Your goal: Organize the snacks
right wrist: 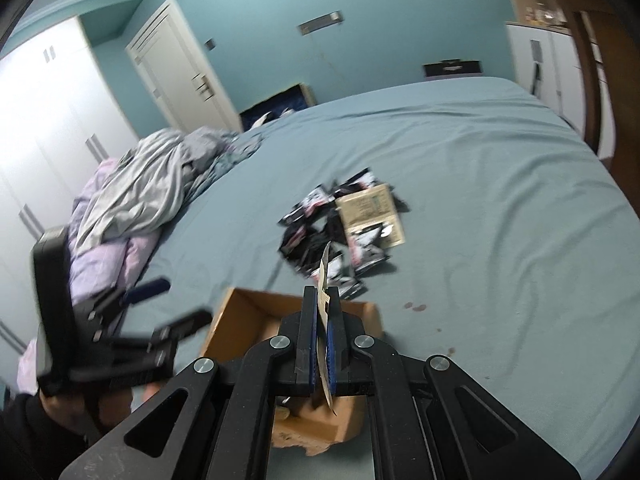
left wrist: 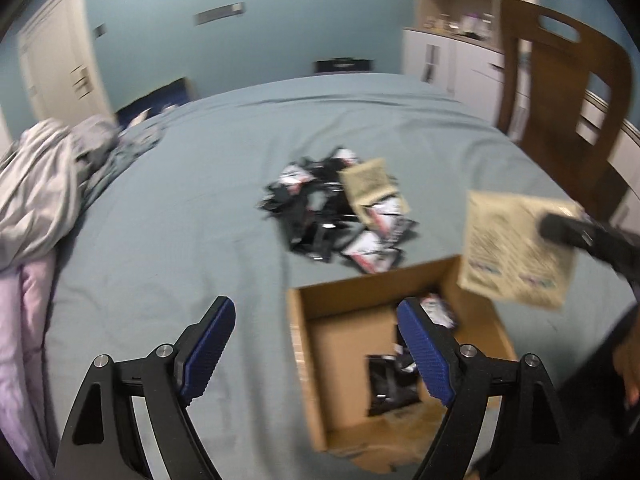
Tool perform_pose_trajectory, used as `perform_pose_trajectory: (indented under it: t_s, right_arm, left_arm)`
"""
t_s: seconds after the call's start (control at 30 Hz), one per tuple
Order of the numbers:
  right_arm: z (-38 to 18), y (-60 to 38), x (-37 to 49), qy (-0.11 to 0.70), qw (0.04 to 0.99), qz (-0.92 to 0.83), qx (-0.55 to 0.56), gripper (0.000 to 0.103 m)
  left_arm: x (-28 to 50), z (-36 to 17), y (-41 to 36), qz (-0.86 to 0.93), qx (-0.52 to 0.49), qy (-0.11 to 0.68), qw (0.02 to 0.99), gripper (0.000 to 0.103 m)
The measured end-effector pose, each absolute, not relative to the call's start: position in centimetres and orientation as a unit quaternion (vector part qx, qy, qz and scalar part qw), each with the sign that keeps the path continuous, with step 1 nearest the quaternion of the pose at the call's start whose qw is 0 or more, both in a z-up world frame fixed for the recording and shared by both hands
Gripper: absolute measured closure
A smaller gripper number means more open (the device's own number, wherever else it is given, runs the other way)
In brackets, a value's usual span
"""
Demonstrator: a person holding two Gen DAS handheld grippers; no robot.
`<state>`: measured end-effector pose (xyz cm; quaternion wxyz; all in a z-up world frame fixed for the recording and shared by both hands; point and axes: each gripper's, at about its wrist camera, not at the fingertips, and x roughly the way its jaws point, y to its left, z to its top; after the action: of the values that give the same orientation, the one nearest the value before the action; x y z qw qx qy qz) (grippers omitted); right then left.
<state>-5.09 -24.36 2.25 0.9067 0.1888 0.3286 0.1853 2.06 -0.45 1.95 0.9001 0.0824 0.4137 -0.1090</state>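
Note:
A pile of black-and-white snack packets (left wrist: 340, 216) (right wrist: 340, 232) lies mid-bed, with a beige packet (left wrist: 370, 180) (right wrist: 370, 210) on top. An open cardboard box (left wrist: 312, 360) (right wrist: 240, 312) sits on the bed in front of the pile and holds a few black packets (left wrist: 394, 384). My right gripper (right wrist: 322, 300) is shut on a beige snack packet (left wrist: 516, 252) (right wrist: 324, 276), held above the box's right side. My left gripper (left wrist: 316, 312) (right wrist: 180, 304) is open and empty, hovering over the box's left edge.
Crumpled grey and lilac bedding (left wrist: 48, 184) (right wrist: 132, 208) lies at the left of the blue-grey bed sheet (left wrist: 200, 160). A wooden chair (left wrist: 560, 100) stands at the right of the bed. White cabinets (left wrist: 452, 60) and a door (right wrist: 180, 68) are behind.

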Motion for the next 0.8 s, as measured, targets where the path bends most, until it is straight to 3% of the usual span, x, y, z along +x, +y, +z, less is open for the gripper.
perform_pose_trajectory:
  t_s: [0.43,0.8]
  right_arm:
    - [2.3,-20.5,-4.1,0.356,0.886,0.275,0.111,0.101]
    - [0.4,-20.5,-0.9,0.446,0.844,0.245,0.169,0.096]
  left_arm:
    - [3.3,1.2,1.8,-0.029,0.068,0.429,0.900,0.019]
    - [2.8,1.0,0.4,-0.031,0.114,0.422,0.899,0.019]
